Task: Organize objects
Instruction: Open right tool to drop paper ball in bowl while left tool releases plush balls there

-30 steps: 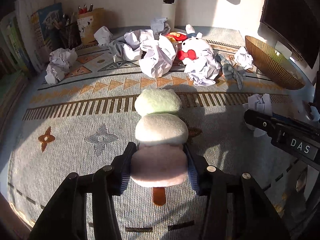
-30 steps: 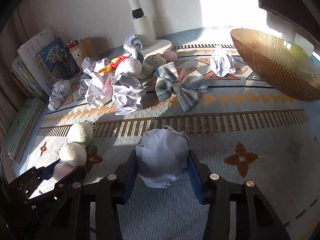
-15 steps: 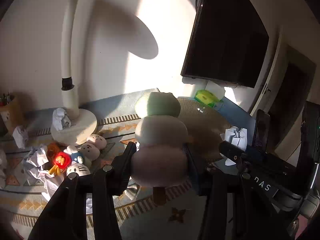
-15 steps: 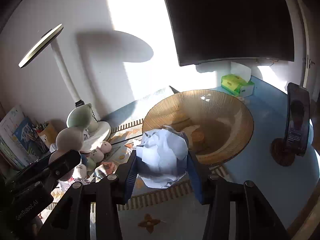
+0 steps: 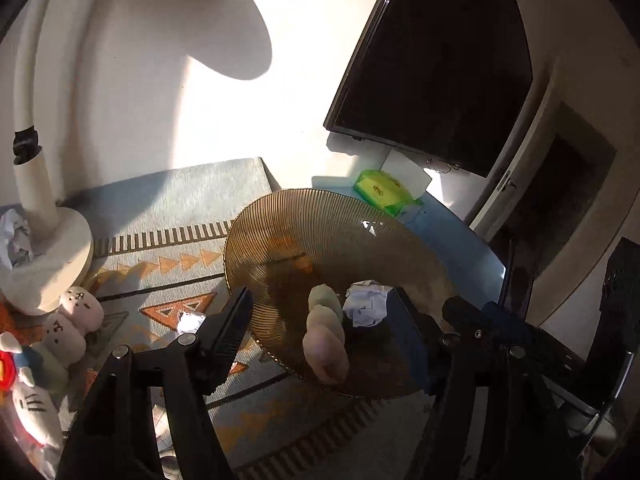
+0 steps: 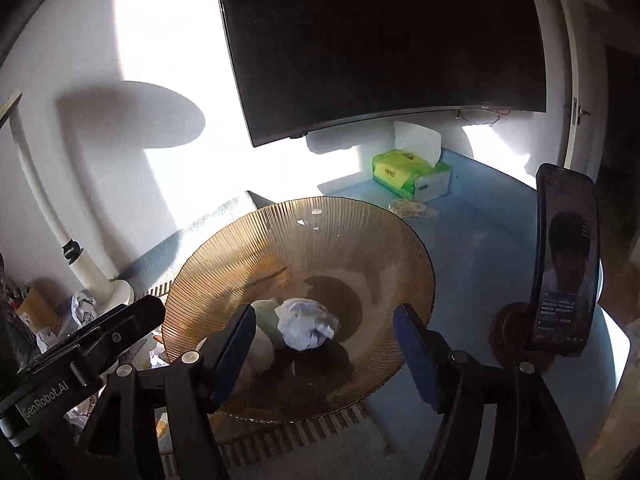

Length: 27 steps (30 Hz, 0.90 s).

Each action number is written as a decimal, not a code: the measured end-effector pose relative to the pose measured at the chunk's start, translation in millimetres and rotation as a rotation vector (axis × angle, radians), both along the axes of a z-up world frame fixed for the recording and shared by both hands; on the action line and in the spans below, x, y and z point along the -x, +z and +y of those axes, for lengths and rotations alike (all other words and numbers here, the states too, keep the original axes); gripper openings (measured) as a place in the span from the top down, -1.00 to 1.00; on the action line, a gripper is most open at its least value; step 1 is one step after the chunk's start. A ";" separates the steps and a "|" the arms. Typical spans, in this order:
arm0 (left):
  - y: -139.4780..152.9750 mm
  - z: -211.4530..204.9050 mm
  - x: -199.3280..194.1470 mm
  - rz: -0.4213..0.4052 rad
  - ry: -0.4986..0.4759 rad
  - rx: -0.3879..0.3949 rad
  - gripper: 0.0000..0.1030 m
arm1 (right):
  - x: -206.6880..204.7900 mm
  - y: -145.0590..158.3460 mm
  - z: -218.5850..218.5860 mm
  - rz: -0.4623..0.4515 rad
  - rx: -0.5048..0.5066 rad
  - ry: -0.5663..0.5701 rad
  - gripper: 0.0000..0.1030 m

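Surface: patterned rug (image 5: 192, 200) over a blue tabletop (image 6: 480, 240), sunlit white wall behind.
Room: dark monitor (image 6: 380, 40) above, green tissue pack (image 6: 408, 174), lamp base (image 5: 44, 260), phone on stand (image 6: 564, 260).
Bowl: amber ribbed bowl (image 6: 224, 264) holds the dango plush (image 5: 324, 332) and crumpled paper ball (image 5: 366, 308), touching each other.
Left gripper (image 5: 324, 320): over bowl's near rim, jaws wide, empty.
Right gripper (image 6: 324, 340): over bowl, jaws wide, empty.
Leftovers: plush toys (image 5: 68, 328) near the lamp base.
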State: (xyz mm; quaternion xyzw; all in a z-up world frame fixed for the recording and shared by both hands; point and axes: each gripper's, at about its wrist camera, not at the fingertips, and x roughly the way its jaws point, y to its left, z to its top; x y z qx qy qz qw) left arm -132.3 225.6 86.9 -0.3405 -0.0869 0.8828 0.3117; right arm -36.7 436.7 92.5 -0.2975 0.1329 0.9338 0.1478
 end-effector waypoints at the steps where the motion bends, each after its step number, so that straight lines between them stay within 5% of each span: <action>1: 3.7 -6.7 -2.2 0.005 0.010 -0.008 -0.35 | -1.1 1.1 0.2 0.007 -0.007 -0.006 -0.55; 6: 15.7 -44.4 -21.9 0.022 0.064 -0.010 -0.47 | 2.7 12.9 -22.1 0.055 -0.135 -0.034 -0.84; 12: 1.4 -102.2 -56.8 0.066 0.212 0.136 -0.48 | 40.6 22.1 -55.3 0.112 -0.304 -0.051 -0.86; 18: -28.5 -167.5 -65.8 0.004 0.371 0.222 -0.49 | 82.9 0.5 -66.4 0.094 -0.475 -0.100 -0.86; 27: -59.7 -209.0 -59.2 -0.081 0.467 0.189 -0.49 | 103.5 -24.6 -56.3 0.017 -0.537 -0.097 -0.86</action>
